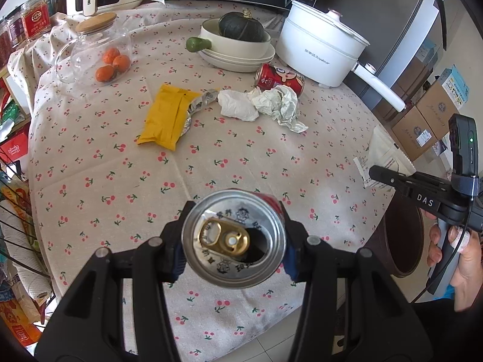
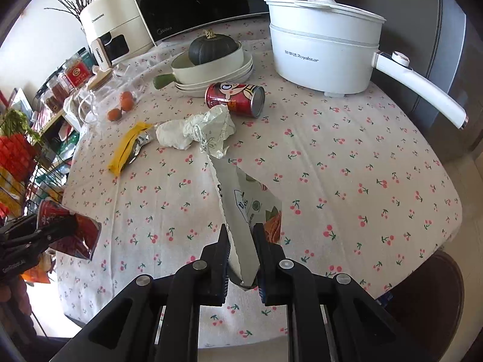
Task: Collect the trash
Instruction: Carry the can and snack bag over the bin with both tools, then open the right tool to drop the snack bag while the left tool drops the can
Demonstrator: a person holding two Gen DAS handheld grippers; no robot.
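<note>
L gripper has its jaws clamped on an opened drink can, top end facing the cam, held above the worktop near its front edge. R gripper jaws closed on a flat empty snack packet, lifted off the cloth, sticking up toward 12 o'clock. Trash on the worktop: second red can on its side at 12 o'clock by the white pot, crumpled paper touching a tissue at 11, yellow wrapper at 10. Brown bin at 3 o'clock in L view.
</note>
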